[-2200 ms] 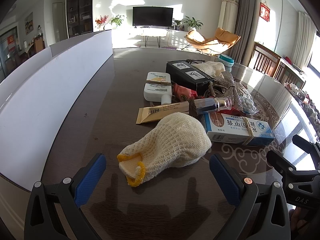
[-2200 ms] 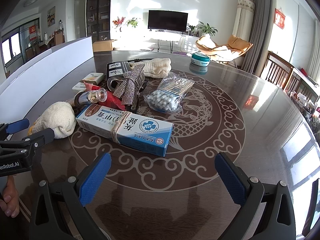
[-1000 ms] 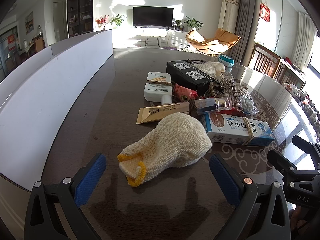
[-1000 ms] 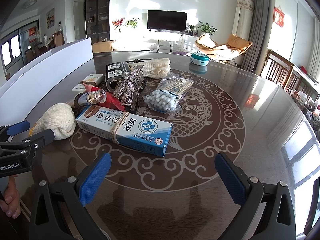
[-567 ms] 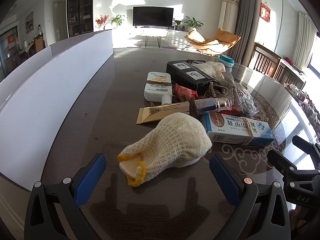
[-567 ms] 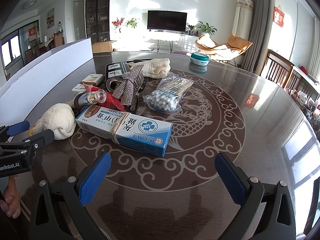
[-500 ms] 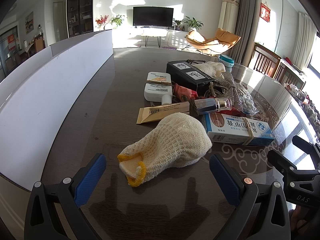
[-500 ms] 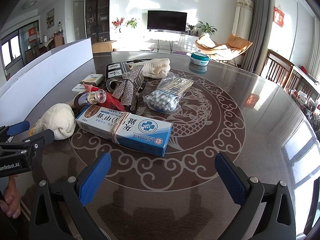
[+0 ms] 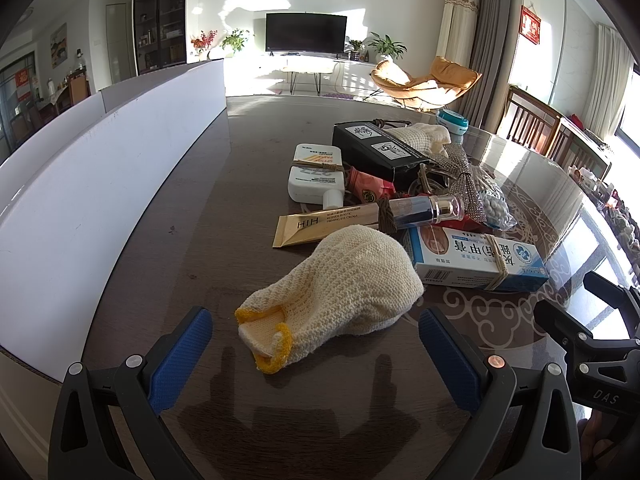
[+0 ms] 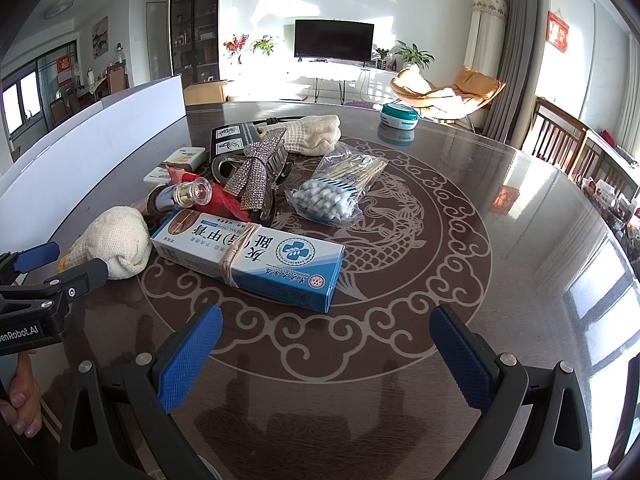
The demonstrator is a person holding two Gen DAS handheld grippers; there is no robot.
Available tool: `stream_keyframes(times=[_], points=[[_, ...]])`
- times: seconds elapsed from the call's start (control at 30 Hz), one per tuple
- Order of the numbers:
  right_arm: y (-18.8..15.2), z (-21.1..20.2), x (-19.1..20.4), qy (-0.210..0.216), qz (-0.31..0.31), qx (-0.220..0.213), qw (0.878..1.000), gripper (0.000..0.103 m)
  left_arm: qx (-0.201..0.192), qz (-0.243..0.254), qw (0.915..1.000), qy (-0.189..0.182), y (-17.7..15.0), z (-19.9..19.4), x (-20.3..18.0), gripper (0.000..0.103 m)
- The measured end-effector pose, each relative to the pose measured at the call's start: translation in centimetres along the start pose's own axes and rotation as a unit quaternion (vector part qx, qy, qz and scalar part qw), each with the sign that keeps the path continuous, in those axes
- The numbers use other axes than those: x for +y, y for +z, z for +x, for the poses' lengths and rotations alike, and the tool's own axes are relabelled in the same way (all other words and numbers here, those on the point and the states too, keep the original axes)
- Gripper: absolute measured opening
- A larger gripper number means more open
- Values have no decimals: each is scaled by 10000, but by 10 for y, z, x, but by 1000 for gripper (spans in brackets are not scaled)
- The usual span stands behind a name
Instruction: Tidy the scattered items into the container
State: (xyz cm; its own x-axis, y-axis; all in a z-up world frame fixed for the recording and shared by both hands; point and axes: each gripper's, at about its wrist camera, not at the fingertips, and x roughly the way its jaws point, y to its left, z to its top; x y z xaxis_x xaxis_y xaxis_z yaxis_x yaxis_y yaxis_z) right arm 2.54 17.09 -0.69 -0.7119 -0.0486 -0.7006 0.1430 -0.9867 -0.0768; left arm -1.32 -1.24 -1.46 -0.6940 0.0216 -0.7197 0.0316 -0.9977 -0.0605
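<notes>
Two tools are in front of you, both spread wide and both holding nothing. Your left tool [image 9: 316,350] hovers low over the dark desk [image 9: 168,216], and the knitted glove [image 9: 334,288] lies directly ahead of it, between the lines of the two blue pads and just beyond their tips, not touching either. Its long axis runs on a slant: the yellow-trimmed cuff points back toward you and to the left, while the rounded, bunched end points away and to the right, toward the blue and white box [image 9: 476,258] that it sits just beside. Judged from this, the left tool is the nearer one for the glove; you would need to turn it a little so the pads close across the narrow waist rather than along the length.

Your right tool [image 10: 326,354] faces the same box [image 10: 250,256] from the desk's near edge. The box lies well ahead of its pads, long axis slanting from far left to near right, a string band around its middle, the glove [image 10: 116,242] at its left end.

Beyond these sit the gold tube [image 9: 324,226], the blue bottle [image 9: 424,212] and the bag of cotton swabs [image 10: 340,192]. The white container [image 9: 80,184] runs along the desk's left edge, well apart from the pile, so each item has to travel left.
</notes>
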Motion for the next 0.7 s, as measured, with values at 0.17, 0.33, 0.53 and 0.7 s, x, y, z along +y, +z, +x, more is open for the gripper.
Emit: stream_keyframes(times=[0.17,0.33,0.53,0.7], points=[[0,3,-3,26,100,83,9999,103,35,-29,10000,-11,0,0,1,103],[-1,6,-9,84,238,156,9996,103,71,-63,9999,-79,-1,0,2,103],[-1,7,-13,107,343,180,9992,103,46,270,9996,53,-5,-6,-7,103],[-1,7,-19,164,510,161,9984,103,104,326,9993,150,-9,-10,-2,103]])
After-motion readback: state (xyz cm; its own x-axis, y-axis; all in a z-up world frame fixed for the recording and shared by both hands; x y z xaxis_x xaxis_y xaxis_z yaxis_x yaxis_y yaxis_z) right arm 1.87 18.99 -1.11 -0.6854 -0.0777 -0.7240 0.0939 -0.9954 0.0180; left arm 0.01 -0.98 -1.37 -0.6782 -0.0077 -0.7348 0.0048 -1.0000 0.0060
